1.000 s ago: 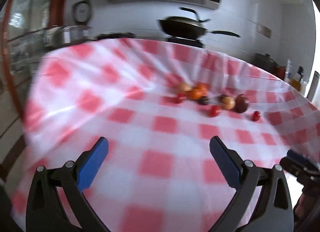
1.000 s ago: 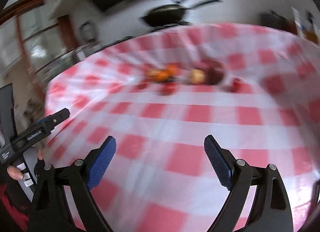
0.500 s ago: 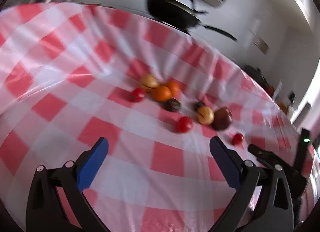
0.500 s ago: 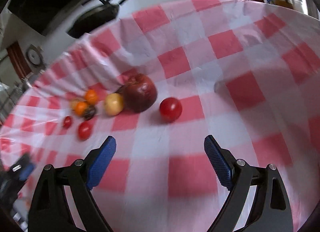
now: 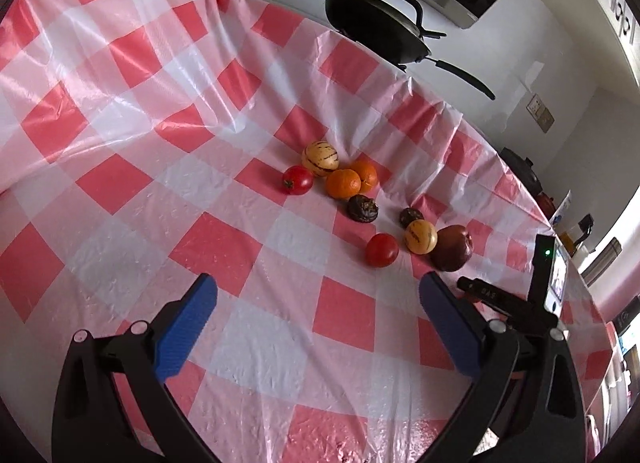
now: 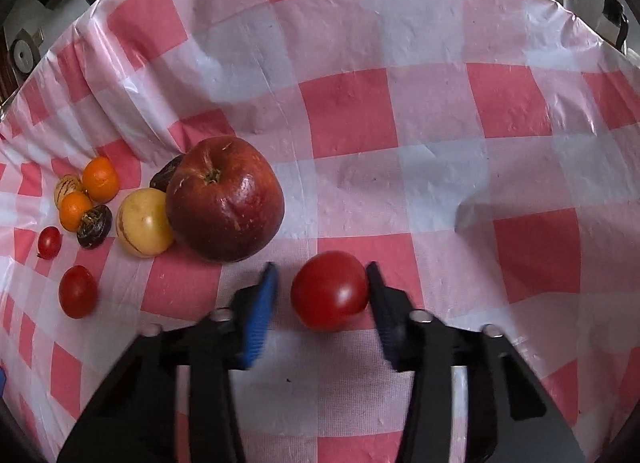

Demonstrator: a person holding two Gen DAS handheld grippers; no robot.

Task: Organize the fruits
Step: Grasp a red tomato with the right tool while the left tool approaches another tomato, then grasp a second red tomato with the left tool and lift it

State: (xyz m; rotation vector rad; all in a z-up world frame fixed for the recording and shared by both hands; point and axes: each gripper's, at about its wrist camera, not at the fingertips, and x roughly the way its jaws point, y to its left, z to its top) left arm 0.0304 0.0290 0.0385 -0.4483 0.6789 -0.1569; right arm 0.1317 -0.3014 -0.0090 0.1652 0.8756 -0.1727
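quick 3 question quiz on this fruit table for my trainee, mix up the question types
1. Which fruit sits between the jaws of the right gripper? a) banana b) tomato c) lemon
2. True or false: the left gripper is shut on a fruit.
3. How many oranges lie on the tablecloth?

Key: 1 b; 2 false, its jaws stand open over bare cloth; 3 two.
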